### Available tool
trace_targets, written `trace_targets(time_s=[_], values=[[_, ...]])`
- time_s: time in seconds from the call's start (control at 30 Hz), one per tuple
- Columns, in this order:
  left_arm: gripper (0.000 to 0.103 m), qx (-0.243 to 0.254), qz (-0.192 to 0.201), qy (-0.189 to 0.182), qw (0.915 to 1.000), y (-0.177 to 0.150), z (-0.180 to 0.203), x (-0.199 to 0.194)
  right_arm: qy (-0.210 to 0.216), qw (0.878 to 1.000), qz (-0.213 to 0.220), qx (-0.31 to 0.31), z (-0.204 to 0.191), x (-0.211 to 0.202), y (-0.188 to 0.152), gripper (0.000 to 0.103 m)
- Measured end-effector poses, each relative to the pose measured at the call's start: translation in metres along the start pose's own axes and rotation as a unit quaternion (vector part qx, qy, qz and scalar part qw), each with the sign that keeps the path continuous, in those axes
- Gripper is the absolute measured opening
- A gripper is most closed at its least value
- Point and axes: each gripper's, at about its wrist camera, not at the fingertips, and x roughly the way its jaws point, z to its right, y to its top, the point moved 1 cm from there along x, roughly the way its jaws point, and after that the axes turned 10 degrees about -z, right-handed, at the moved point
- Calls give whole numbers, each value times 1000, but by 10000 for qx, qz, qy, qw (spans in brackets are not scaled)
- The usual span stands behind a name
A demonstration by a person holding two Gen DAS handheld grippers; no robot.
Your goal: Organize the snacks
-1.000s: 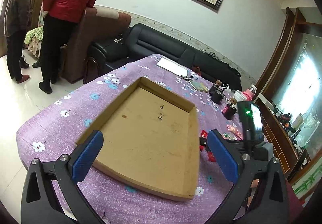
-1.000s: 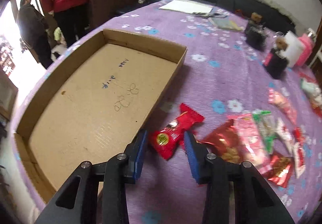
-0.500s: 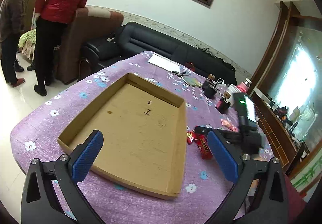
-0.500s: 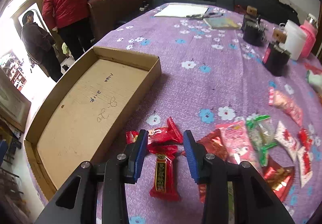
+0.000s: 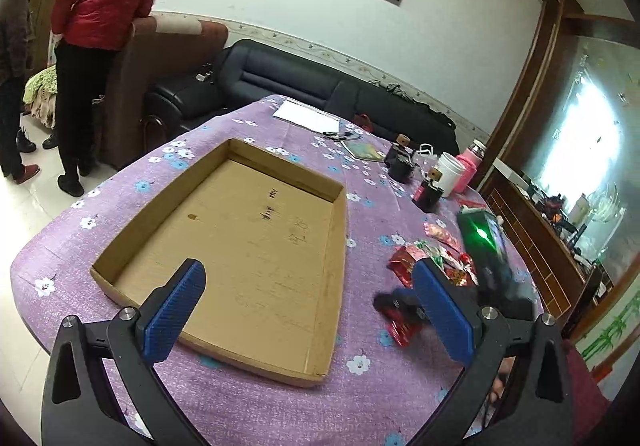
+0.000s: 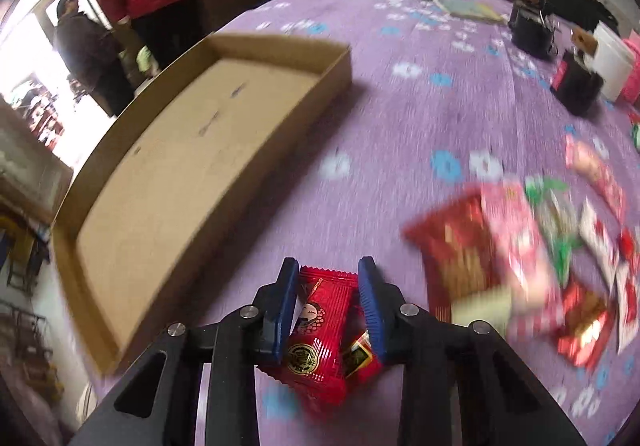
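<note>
A shallow cardboard tray (image 5: 224, 242) (image 6: 168, 181) lies empty on the purple flowered tablecloth. My left gripper (image 5: 308, 314) is wide open above the tray's near right corner and holds nothing. My right gripper (image 6: 329, 306) has its jaws close around red snack packets (image 6: 320, 330), right of the tray; the view is blurred. In the left wrist view the right gripper (image 5: 400, 310) sits over a red packet (image 5: 402, 330). A pile of several red, pink and green snack packets (image 6: 532, 246) (image 5: 436, 260) lies further right.
Black cups (image 5: 400, 163), a white jar (image 5: 448, 169), a pink bottle (image 5: 468, 165) and papers (image 5: 308, 115) stand at the table's far side. A black sofa (image 5: 304, 81) is behind. Two people (image 5: 100, 25) stand at the left.
My right gripper has swung from the tray's edge onto the red packets and narrowed around them. The left gripper has pulled back and stayed open.
</note>
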Motion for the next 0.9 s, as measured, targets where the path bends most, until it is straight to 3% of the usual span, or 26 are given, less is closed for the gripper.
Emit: trace_targets(time_s=[0.1, 0.17, 0.2, 0.27, 0.43, 0.5, 0.57, 0.73, 0.9], values=[[103, 63, -55, -68, 9999, -2, 7, 1, 233, 9997, -5, 59, 7, -14, -24, 32], [103, 124, -56, -36, 9999, -4, 10, -2, 592, 9969, 355, 376, 20, -33, -40, 34], [103, 142, -24, -4, 9999, -4, 11, -6, 705, 9948, 543, 505, 27, -43, -49, 40], [103, 103, 85, 77, 9999, -6, 11, -19, 624, 9921, 856, 666, 35, -61, -68, 48], [103, 52, 389, 744, 9965, -8, 6, -67, 348, 9837, 1601, 739, 44, -81, -97, 49], [103, -134, 605, 785, 9950, -12, -4, -87, 173, 9818, 1638, 941, 50, -78, -96, 49], [103, -264, 655, 894, 9935, -16, -13, -95, 287, 9798, 1638, 1112, 56, -77, -86, 49], [103, -366, 499, 1001, 9931, -14, -28, -90, -36, 9797, 1710, 1048, 48, -74, -65, 49], [103, -331, 370, 871, 9950, -13, -25, -76, 3, 9799, 1623, 1158, 46, -65, -72, 49]])
